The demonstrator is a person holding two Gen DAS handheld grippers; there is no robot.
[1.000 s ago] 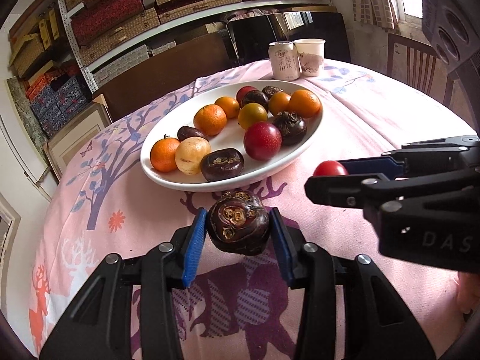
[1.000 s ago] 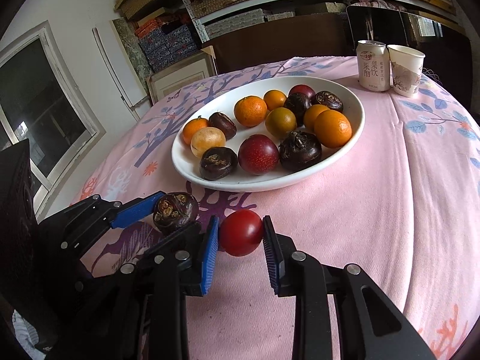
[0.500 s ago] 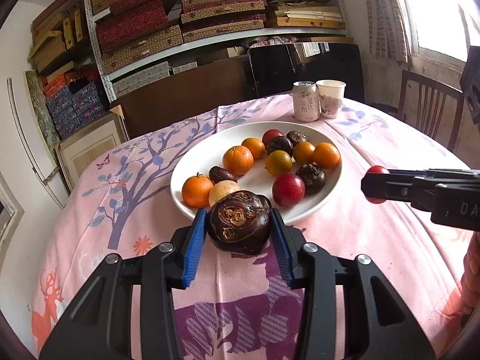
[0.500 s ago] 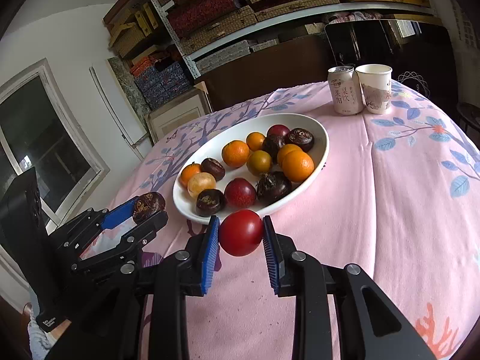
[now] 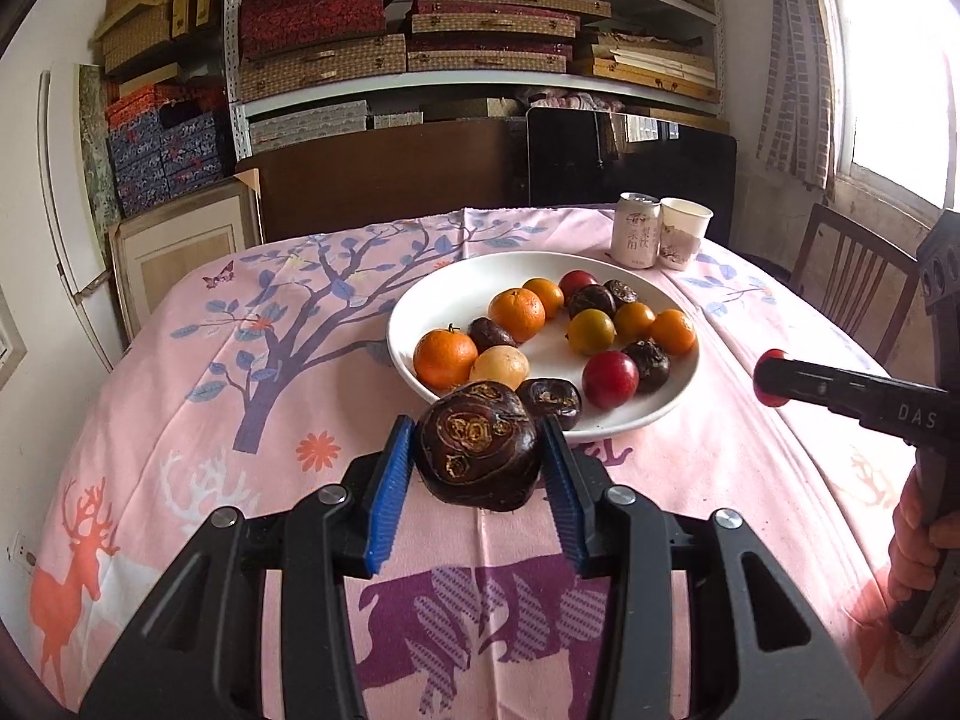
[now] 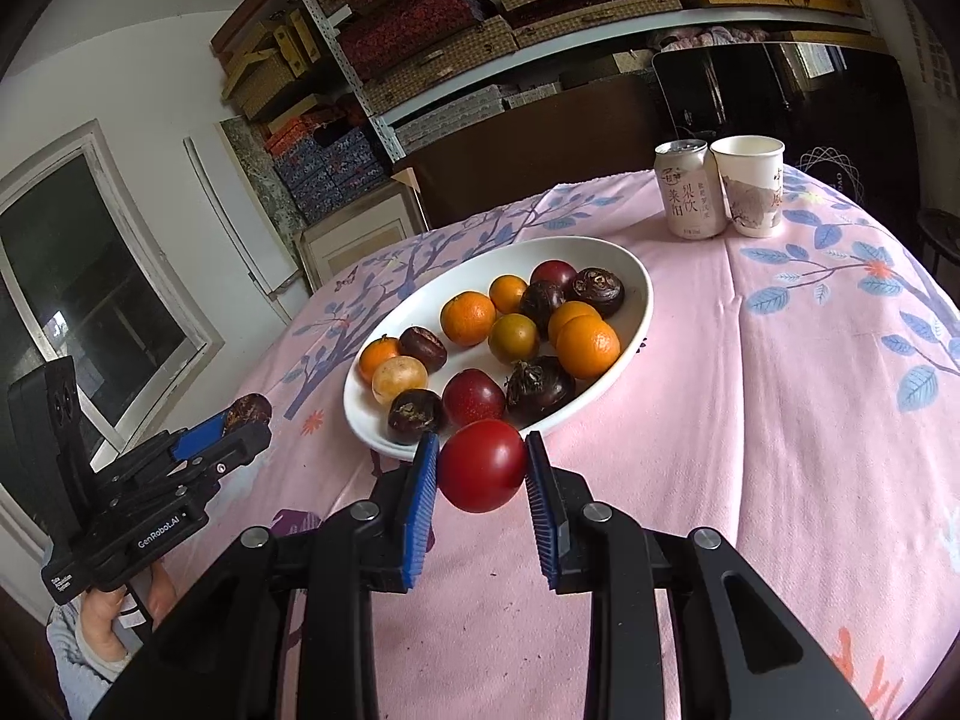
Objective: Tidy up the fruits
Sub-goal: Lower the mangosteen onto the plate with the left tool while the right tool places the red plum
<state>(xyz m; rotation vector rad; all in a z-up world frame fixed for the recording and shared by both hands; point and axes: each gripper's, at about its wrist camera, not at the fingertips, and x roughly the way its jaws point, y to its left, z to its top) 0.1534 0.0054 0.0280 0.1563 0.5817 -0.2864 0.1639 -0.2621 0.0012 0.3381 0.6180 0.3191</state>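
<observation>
- Hiding part of the white plate (image 5: pixel 672 408) rim in each wrist view is the fruit gripped in front of it; the fruits lying on the plate overlap, so some show only in part
- Left gripper (image 5: pixel 477 462): jaws drawn close, blue pads pressed on both sides of a dark brown fruit (image 5: pixel 477 444), perhaps a water chestnut, held just before the plate's near rim, apart from the pink cloth (image 5: pixel 240 420)
- Right gripper (image 6: pixel 482 471): jaws as tight, clamping a red tomato (image 6: pixel 482 465), also just before the plate's near rim
- Drink can (image 6: pixel 687 189) and paper cup (image 6: pixel 750 186) stand touching, well beyond the plate
</observation>
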